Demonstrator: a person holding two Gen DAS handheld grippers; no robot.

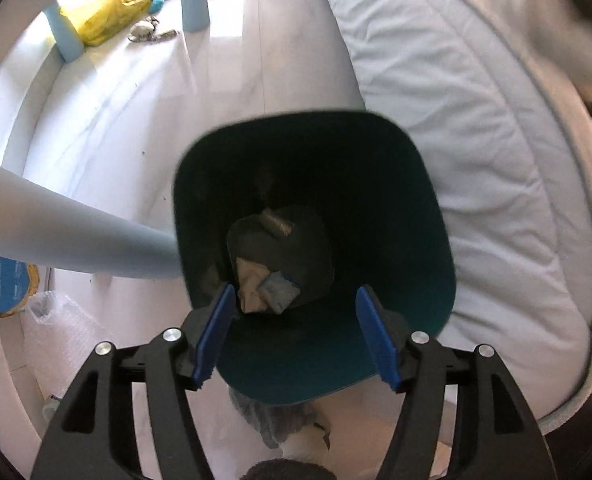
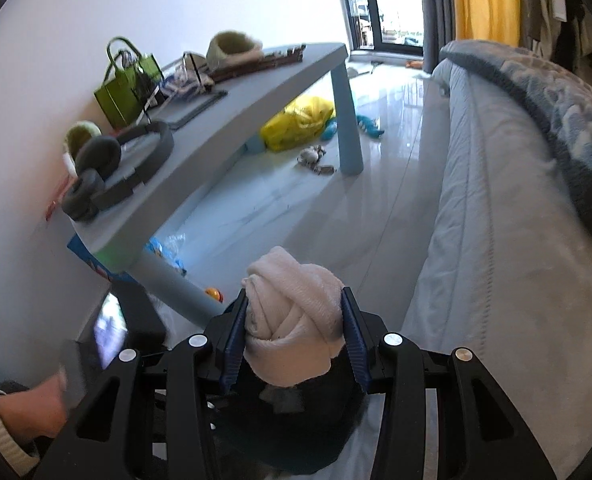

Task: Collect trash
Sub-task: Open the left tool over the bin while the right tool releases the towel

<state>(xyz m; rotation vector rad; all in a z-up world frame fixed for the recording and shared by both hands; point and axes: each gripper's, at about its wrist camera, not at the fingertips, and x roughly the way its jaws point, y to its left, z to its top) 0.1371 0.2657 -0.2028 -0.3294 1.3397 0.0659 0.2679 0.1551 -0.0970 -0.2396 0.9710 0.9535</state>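
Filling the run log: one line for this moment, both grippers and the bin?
left gripper: open, empty, over bin | right gripper: shut on white cloth wad | bin: holds crumpled scraps | wad not yet dropped

**Hidden, cropped and blurred regions**

The bin's (image 1: 416, 216) rim is smeared by motion blur, and its near wall is masked by the left gripper (image 1: 296, 336). The hand (image 2: 27, 412) is cut by the left edge. The bin's contents (image 1: 263, 284) cannot be identified.

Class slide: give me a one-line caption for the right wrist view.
Right gripper shut on a rolled white cloth, above the dark bin, beside the blue table.
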